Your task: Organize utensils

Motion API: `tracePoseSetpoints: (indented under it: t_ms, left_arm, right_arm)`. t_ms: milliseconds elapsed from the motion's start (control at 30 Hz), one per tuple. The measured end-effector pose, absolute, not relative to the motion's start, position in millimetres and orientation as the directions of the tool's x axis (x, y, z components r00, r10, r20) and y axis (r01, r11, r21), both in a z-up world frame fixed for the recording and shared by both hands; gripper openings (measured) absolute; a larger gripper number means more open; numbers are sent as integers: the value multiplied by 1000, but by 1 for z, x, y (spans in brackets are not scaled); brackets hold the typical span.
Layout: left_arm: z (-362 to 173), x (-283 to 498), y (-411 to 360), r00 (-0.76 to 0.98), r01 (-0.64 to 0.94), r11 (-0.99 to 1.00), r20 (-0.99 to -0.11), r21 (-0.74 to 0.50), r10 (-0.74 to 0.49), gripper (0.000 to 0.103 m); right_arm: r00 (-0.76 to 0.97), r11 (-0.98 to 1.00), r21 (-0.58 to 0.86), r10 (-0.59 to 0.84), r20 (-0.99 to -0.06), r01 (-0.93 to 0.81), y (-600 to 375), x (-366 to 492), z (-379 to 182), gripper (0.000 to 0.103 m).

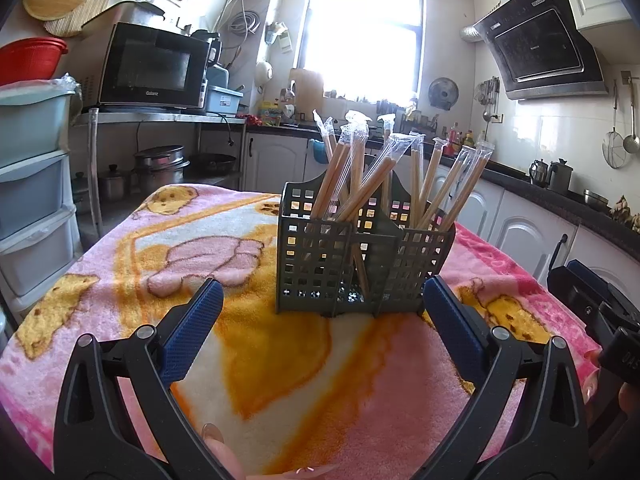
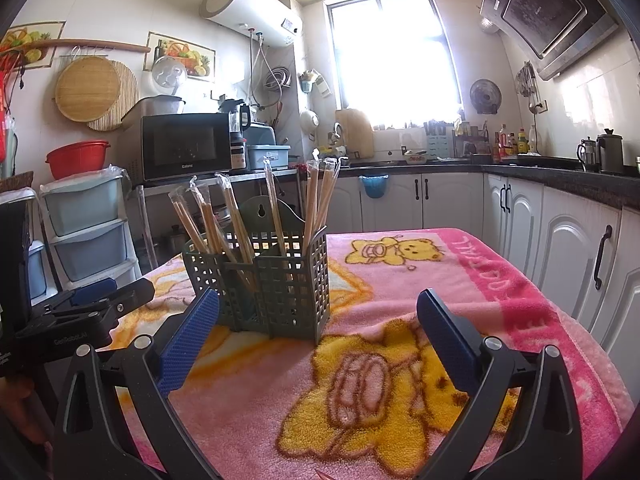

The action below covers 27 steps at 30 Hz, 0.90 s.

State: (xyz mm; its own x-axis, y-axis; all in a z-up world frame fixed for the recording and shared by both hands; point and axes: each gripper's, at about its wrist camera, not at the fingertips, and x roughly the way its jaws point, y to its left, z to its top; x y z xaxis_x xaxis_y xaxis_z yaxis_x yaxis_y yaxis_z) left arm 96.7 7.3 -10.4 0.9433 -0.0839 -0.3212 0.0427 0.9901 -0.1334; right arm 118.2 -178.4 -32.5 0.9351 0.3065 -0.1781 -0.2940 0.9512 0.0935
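A grey-green lattice utensil holder (image 1: 362,256) stands upright on the pink bear-print blanket (image 1: 248,344), filled with several plastic-wrapped wooden chopsticks (image 1: 372,168) that lean outward. My left gripper (image 1: 322,296) is open just in front of the holder, nothing between its blue pads (image 1: 192,328). In the right wrist view the same holder (image 2: 264,284) with chopsticks (image 2: 316,204) sits left of centre; my right gripper (image 2: 318,304) is open, its left pad (image 2: 188,340) close beside the holder's front. The other gripper's black body (image 2: 80,312) shows at the left edge.
The blanket-covered table (image 2: 520,320) borders white kitchen cabinets (image 2: 560,240) on the right and plastic drawers (image 1: 32,184) on the left. A microwave (image 1: 152,68) sits on a steel rack behind. The right gripper's body (image 1: 592,308) is at the left view's right edge.
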Motion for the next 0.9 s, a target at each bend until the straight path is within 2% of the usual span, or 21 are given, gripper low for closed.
tracePoseSetpoints:
  t_ms: [367, 567, 667, 767, 900]
  left_arm:
    - [-13, 98, 7, 938, 48, 990, -334, -136, -92, 93]
    - [-19, 106, 24, 911, 3, 979, -403, -205, -88, 93]
    - [-15, 108, 44, 891, -71, 974, -452, -213, -34, 93]
    - [-13, 123, 84, 827, -210, 957, -558, -200, 65, 93]
    - [-33, 156, 136, 703, -373, 921, -682, -111, 202, 93]
  right_arm:
    - [938, 955, 92, 294, -182, -281, -179, 116, -32, 96]
    - [942, 974, 120, 216, -257, -191, -195, 129, -32, 96]
    - [934, 986, 139, 136, -330, -95, -216, 145, -32, 96]
    - [891, 992, 118, 14, -453, 44, -245, 173, -38, 96]
    - [697, 979, 15, -135, -704, 205, -288, 234, -71, 96]
